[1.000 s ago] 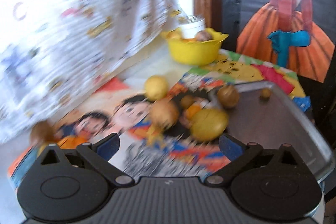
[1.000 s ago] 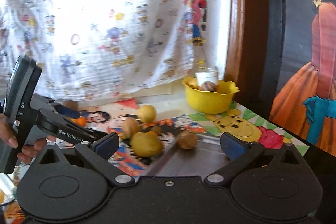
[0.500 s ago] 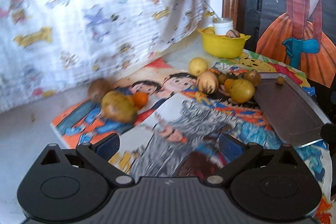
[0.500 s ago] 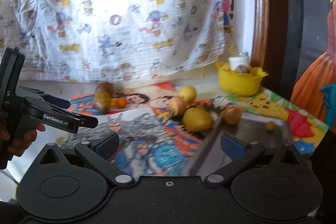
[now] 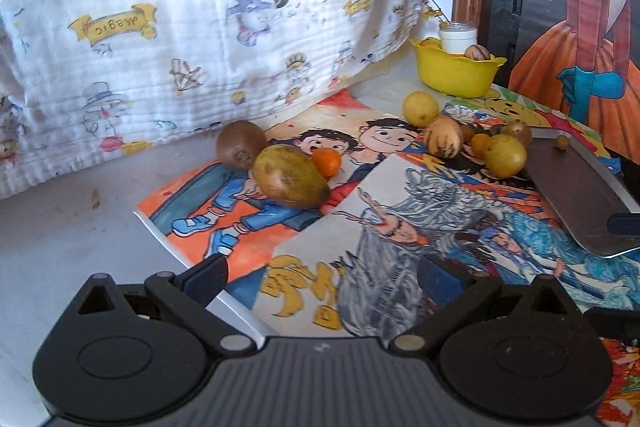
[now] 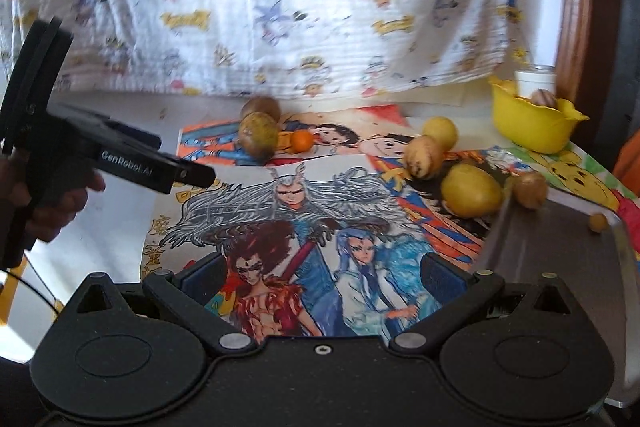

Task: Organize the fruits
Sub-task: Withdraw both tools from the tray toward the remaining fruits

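Both grippers stand with fingers spread wide and nothing between them. Ahead of the left gripper, beyond its fingertips and slightly left, a mango lies on the cartoon posters, touching a kiwi behind it, with a small orange just to its right. Farther ahead to the right sit a lemon, a speckled fruit and a yellow fruit beside the metal tray, which carries one small round fruit. A yellow bowl stands beyond. The right gripper hovers over the posters, the tray by its right finger.
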The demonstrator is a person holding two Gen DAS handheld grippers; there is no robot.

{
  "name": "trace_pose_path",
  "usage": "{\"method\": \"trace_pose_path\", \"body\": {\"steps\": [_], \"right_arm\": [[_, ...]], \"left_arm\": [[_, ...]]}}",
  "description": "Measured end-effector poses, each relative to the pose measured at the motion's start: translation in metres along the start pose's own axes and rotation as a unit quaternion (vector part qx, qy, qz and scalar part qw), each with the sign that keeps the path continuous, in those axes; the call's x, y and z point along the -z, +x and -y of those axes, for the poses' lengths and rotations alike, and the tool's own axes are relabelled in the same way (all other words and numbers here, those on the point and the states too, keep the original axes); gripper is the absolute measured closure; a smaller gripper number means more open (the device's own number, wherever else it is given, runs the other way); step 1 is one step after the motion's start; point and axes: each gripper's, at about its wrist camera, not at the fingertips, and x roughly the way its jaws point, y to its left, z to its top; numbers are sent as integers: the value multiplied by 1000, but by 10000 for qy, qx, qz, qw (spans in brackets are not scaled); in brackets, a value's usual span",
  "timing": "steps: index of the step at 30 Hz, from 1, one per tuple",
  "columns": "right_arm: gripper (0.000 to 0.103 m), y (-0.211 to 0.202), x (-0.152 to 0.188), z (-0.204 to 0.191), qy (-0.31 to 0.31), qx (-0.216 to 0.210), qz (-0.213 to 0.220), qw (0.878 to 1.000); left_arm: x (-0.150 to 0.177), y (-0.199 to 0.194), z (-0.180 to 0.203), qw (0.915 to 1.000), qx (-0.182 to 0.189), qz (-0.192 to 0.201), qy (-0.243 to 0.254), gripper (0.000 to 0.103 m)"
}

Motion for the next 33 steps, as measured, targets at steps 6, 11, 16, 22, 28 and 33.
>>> {"method": "trace_pose_path", "body": {"steps": [6, 11, 16, 22, 28, 33], "right_arm": [[1, 23, -23, -6, -562, -92, -141, 9983], [1, 37, -44, -1, -941, -26, -129, 9955], [1, 48, -60, 6, -1015, 13, -28, 9948], [1, 56, -66, 19, -1084, 160, 12, 9940], [1, 69, -62, 48, -1111, 456, -122, 9927], [1, 83, -60, 75, -1202, 762, -207, 9896]], "left_arm": [[-6, 14, -20, 9998, 18, -27, -174, 0], [-11, 27, -33, 9997, -1, -47, -243, 0], [-18, 39, -38, 9995, 21, -68, -301, 0], [-37, 52, -32, 9997, 153, -39, -188, 0], [-66, 69, -2, 9990, 341, 115, 281, 0], [-90, 96, 26, 9956, 767, 136, 515, 0]]}}
